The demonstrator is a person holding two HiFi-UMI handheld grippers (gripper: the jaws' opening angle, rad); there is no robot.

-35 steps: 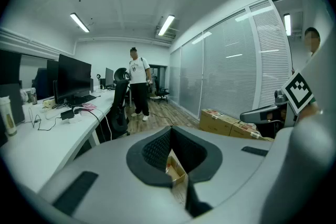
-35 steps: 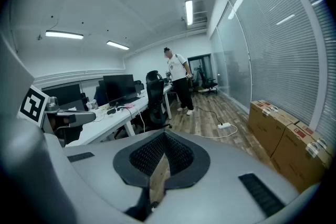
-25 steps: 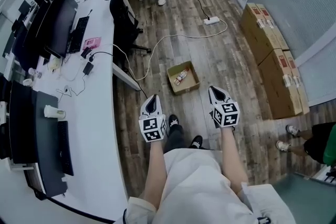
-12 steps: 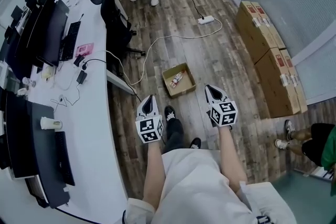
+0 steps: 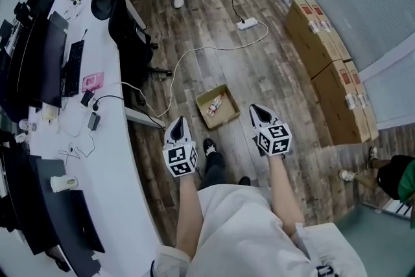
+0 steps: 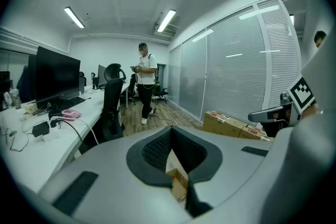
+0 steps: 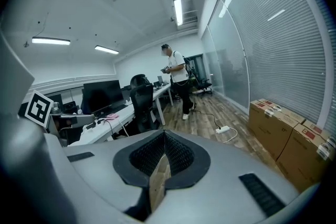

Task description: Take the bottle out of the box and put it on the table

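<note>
Head view: 1 bottle (image 5: 214,104) lies on its side in the open cardboard box (image 5: 228,116), roughly mid-box and slanted along the box's length. The box stands on the wood floor (image 5: 272,74), just off the near end of the white table (image 5: 120,165) and directly ahead of the person's feet.

Assessment of the bottle: small, with a pale body and a reddish band; material and fill are too small to confirm. It is judged light, stiff enough for a firm pinch, and smooth and round, so liable to roll or slip off the pads. Recommended hold: across the body at mid-length, jaws square to its long axis, entering from above over the low box walls.

Left gripper (image 5: 179,121) and right gripper (image 5: 254,109) are held side by side above the floor, short of the box and well apart from the bottle. Both gripper views show each pair of jaws together with nothing between them; they must part before any pickup.

Surroundings: cartons (image 5: 324,48) along the right-hand wall, 1 power strip (image 5: 246,24) on the floor, 1 chair (image 5: 126,36) at the table.
</note>
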